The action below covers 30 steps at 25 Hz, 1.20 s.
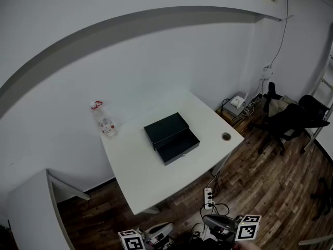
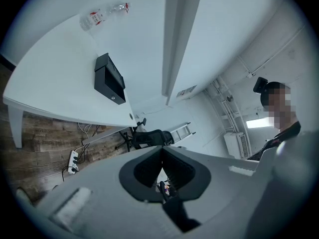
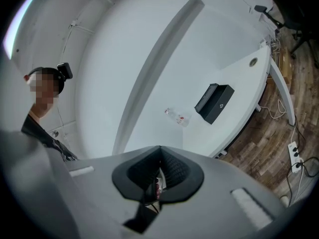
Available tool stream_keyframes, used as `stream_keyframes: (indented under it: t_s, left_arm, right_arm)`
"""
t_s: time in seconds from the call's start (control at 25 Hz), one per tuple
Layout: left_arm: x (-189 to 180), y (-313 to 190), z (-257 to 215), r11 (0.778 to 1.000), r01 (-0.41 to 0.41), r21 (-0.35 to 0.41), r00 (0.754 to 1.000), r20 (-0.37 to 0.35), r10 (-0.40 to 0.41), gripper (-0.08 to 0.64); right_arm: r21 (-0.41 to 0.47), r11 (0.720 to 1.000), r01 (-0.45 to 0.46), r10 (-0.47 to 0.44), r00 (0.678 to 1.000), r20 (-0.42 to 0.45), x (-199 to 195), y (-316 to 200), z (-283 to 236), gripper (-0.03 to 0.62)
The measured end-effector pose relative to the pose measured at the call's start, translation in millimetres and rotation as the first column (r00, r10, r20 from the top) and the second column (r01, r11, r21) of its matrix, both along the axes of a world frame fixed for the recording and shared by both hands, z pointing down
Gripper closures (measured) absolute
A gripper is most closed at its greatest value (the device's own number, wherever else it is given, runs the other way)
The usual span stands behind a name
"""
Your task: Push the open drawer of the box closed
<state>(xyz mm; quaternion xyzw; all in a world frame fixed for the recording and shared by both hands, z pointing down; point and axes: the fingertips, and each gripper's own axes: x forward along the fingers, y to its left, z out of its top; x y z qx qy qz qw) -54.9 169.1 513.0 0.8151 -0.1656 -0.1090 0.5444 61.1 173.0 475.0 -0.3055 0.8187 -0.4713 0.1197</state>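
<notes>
Right gripper point(image 3: 160, 151) closed, box point(image 3: 214, 103) well apart.

Left gripper point(image 2: 161, 156): held level and low, close to the person's body, at the bottom edge of the head view, left of centre. Its left marker cube point(image 1: 131, 240) shows a top face to the head camera. Jaws together, the dark ribbed pads point(image 2: 177, 169) meeting at their tips, nothing clamped between them. Right gripper point(image 3: 160, 156): held level and equally low, at the bottom edge of the head view, right of centre, near the left gripper but not touching it. Its right marker cube point(image 1: 248, 227) sits slightly tilted. Jaws together, pads touching, nothing held. Both grippers point forward, away from the person.
</notes>
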Motion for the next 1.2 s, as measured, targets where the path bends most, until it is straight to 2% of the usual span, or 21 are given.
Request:
stream_keyframes:
  t_s: [0.2,0.4,0.64,0.88,1.2]
  left_arm:
    - [13,-12,1,1.000,0.031,-0.001,0.999,0.026,-0.031,0.558]
    - [21,-38,-3,0.994,0.097,0.042,0.992,0.082,-0.100,0.557]
    - [6,-80,1,0.979,0.195,0.061,0.970,0.139,-0.201,0.555]
    - [-16,-142,1,0.963,0.259,0.080,0.943,0.195,-0.270,0.555]
    - [-40,-255,26,0.961,0.270,0.062,0.911,0.306,-0.275,0.531]
  right_arm:
    - [-0.004,1.000,0.014,-0.013,1.000,0.008,21,-16,5,0.588]
    - [0.009,1.000,0.021,-0.022,0.999,0.026,51,-31,6,0.587]
    - [0.023,1.000,0.005,-0.006,1.000,0.031,81,-45,5,0.586]
    - [0.027,0.998,-0.064,0.063,0.997,0.038,108,-52,5,0.586]
    - [0.029,0.975,-0.222,0.221,0.975,0.032,135,-80,9,0.584]
